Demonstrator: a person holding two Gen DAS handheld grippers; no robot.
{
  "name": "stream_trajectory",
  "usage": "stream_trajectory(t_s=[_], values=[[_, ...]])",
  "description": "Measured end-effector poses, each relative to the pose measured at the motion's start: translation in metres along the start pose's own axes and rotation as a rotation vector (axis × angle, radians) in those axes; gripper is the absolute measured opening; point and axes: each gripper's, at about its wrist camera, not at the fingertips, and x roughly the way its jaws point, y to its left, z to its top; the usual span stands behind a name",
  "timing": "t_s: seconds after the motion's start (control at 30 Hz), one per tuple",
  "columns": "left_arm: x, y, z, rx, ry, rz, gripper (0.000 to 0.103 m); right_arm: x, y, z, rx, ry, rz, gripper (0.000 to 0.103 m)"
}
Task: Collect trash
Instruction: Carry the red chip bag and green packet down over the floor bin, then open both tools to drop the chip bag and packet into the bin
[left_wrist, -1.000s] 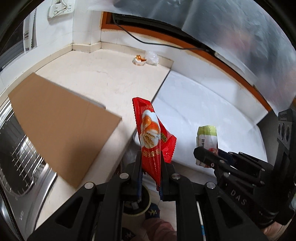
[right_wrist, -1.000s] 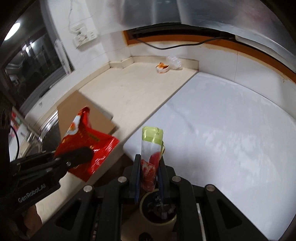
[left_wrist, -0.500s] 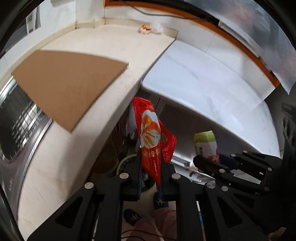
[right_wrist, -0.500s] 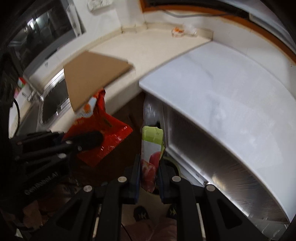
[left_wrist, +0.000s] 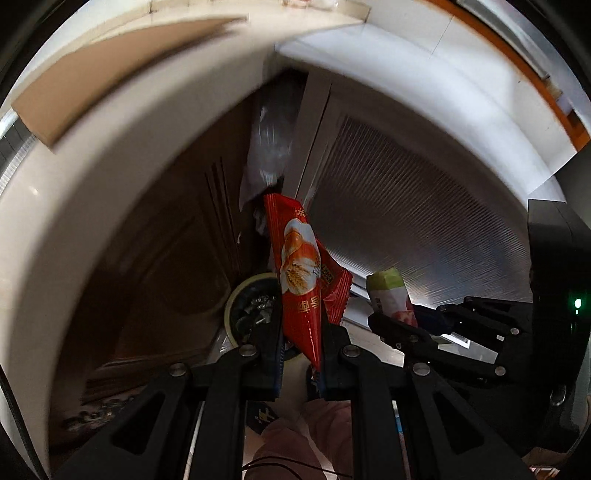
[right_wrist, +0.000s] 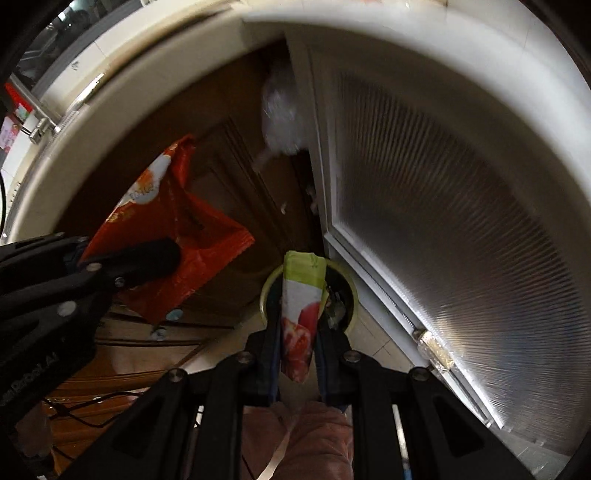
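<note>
My left gripper (left_wrist: 300, 328) is shut on a red snack wrapper (left_wrist: 299, 273), which also shows in the right wrist view (right_wrist: 173, 236). My right gripper (right_wrist: 297, 325) is shut on a green and white wrapper (right_wrist: 301, 306) with red fruit print, also seen in the left wrist view (left_wrist: 389, 295). Both point down at a small pale-green trash bin (left_wrist: 240, 310) on the floor, with trash inside. In the right wrist view the bin (right_wrist: 347, 295) sits right behind the green wrapper.
The white counter edge (left_wrist: 110, 155) arcs overhead with a cardboard sheet (left_wrist: 92, 74) on it. Brown cabinet doors (left_wrist: 166, 240) stand at left, a ribbed glass door (left_wrist: 424, 214) at right. A clear plastic bag (left_wrist: 269, 147) hangs in the corner.
Both grippers have tipped down from the countertop and dropped below its edge toward the floor bin, each still holding its wrapper.
</note>
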Motion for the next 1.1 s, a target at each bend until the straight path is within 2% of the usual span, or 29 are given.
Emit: stream_trajectory(t_s=[0.33, 0.83, 0.97, 1.03, 1.1], values=[[0.078, 0.016, -0.021, -0.075, 0.056, 0.006, 0.012, 0.072, -0.024, -0.012, 0.016, 0.021, 0.029, 0.016], [0.196, 0.039, -0.030, -0.058, 0.092, 0.029, 0.016, 0.206, -0.046, -0.040, -0.031, 0.008, 0.059, 0.020], [0.205, 0.040, -0.035, -0.047, 0.091, 0.044, 0.030, 0.231, -0.046, -0.046, -0.037, -0.002, 0.069, 0.027], [0.209, 0.043, -0.039, -0.045, 0.093, 0.050, 0.040, 0.239, -0.047, -0.048, -0.030, -0.008, 0.078, 0.031], [0.216, 0.050, -0.045, -0.044, 0.100, 0.057, 0.055, 0.249, -0.049, -0.049, -0.020, -0.012, 0.080, 0.035]])
